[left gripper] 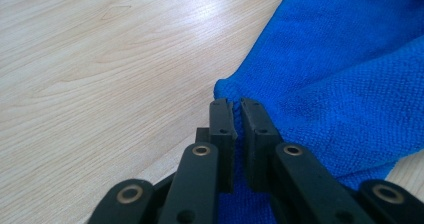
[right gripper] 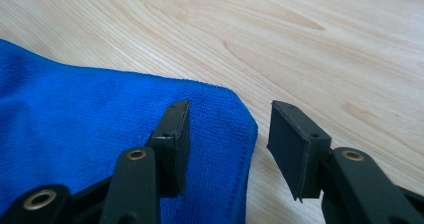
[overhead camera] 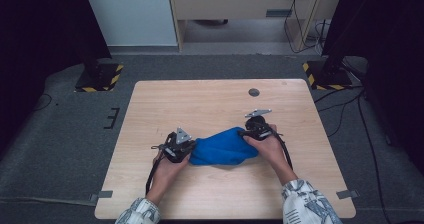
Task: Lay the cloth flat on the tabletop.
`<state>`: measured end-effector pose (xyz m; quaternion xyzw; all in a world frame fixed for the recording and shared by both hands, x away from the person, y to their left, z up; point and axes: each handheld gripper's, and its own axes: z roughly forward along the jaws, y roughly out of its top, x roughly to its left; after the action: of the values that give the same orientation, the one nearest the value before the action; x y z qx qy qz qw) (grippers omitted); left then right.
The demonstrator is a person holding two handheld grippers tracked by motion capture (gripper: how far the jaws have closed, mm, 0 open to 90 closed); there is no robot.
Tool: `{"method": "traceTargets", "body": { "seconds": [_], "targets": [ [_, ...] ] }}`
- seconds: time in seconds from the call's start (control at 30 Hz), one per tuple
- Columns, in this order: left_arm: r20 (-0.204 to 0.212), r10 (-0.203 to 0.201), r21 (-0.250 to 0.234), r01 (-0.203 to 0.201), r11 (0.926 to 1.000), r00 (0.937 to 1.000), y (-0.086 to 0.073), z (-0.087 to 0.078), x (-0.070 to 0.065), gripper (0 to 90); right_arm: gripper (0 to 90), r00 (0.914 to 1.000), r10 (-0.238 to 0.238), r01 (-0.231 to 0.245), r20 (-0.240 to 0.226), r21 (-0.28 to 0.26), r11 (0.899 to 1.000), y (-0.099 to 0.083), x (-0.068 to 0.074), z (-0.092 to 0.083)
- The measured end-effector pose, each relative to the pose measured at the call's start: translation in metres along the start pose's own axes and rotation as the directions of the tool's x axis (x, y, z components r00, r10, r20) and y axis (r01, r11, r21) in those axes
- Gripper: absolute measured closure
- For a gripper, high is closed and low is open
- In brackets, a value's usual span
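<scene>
Cloth: blue cloth [overhead camera: 223,146], terry-like microfibre with fine nubbly loops, bunched into a soft mound with rounded folds, lying near the middle of the table between the two grippers.
Cloth edge, left gripper view: stitched hem of the blue cloth [left gripper: 350,74] rising to a small peak right at the jaw tips, broad creases fanning away to the right.
Cloth corner, right gripper view: rounded corner of the blue cloth [right gripper: 100,134] with a narrow sewn border, flat on the wood.
Left gripper: left gripper [left gripper: 237,104] pinched narrow on the cloth hem, a sliver of blue squeezed between the flat matte black pads; at the cloth's left end in the high view [overhead camera: 186,149], grey three-cornered plate on top.
Right gripper: right gripper [right gripper: 227,119] standing partly apart, nothing pressed; one pad over the cloth corner, the other over bare wood, hem edge in the gap between; at the cloth's right end in the high view [overhead camera: 246,132].
Jaw build: blocky black plastic links, brass-coloured rivets at the pivots, squared pad faces.
Table: table [overhead camera: 200,99] of pale wood-grain laminate, smooth with a slight sheen, rounded corners, a small dark round cap near the far edge.
Hands: left hand [overhead camera: 167,170] and right hand [overhead camera: 270,146] wrapped around the gripper bodies, patterned sleeves at the wrists.
</scene>
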<state>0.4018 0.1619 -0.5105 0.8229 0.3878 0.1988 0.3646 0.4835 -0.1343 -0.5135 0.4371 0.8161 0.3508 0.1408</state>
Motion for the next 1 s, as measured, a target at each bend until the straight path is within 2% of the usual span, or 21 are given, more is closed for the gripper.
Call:
{"method": "traceTargets", "body": {
  "seconds": [0.13,0.2,0.27,0.3,0.53,0.7,0.73,0.8,0.87,0.9,0.93,1.0],
  "targets": [
    [0.000,-0.003,-0.001,0.003,1.0000,1.0000,0.000,0.000,0.000,84.0,49.8,1.0000,0.004,-0.004,0.001,0.024,1.000,-0.002,-0.001,0.007],
    [0.001,-0.007,-0.002,0.007,1.0000,1.0000,0.000,0.001,0.001,84.0,53.4,1.0000,0.005,-0.005,-0.002,0.038,0.999,-0.004,-0.001,0.009],
    [0.000,-0.010,-0.003,0.010,0.9999,1.0000,0.000,0.001,0.001,84.0,64.9,0.9997,0.000,0.001,-0.024,0.037,0.999,-0.005,0.000,0.009],
    [0.000,-0.012,-0.003,0.012,0.9999,0.9999,0.000,0.001,0.001,83.8,82.5,0.9989,-0.019,0.021,-0.043,0.037,0.999,-0.005,0.001,0.007],
    [0.001,-0.009,-0.002,0.009,1.0000,1.0000,0.001,0.003,0.001,83.4,87.2,0.9975,-0.034,0.033,-0.063,-0.010,0.999,-0.008,0.001,-0.008],
    [0.005,-0.015,-0.014,0.015,0.9998,0.9999,0.002,0.005,0.000,81.8,87.6,0.9975,-0.022,0.018,-0.068,-0.069,0.997,-0.015,-0.006,-0.032],
    [0.007,-0.015,-0.017,0.015,0.9997,0.9999,0.003,0.007,-0.001,81.1,87.6,0.9974,-0.017,0.011,-0.070,-0.084,0.996,-0.018,-0.008,-0.042],
    [0.010,-0.012,-0.020,0.012,0.9997,0.9999,0.004,0.008,-0.002,80.5,87.6,0.9974,-0.024,0.017,-0.068,-0.092,0.996,-0.019,-0.010,-0.046],
    [0.009,0.006,-0.029,-0.006,0.9996,0.9999,0.006,0.009,-0.003,76.2,87.6,0.9976,-0.018,0.011,-0.067,-0.105,0.994,-0.024,-0.012,-0.054],
    [0.009,0.006,-0.037,-0.006,0.9993,0.9999,0.007,0.009,-0.004,70.2,87.6,0.9974,-0.015,0.007,-0.070,-0.119,0.993,-0.028,-0.015,-0.060],
    [0.016,0.001,-0.052,-0.001,0.9986,0.9999,0.008,0.008,-0.004,70.2,87.6,0.9974,-0.015,0.007,-0.070,-0.119,0.993,-0.028,-0.015,-0.060],
    [0.012,0.000,-0.078,0.001,0.9970,0.9999,0.010,0.004,-0.005,60.9,87.6,0.9977,-0.010,0.001,-0.067,-0.131,0.991,-0.033,-0.017,-0.065]
  ]
}}
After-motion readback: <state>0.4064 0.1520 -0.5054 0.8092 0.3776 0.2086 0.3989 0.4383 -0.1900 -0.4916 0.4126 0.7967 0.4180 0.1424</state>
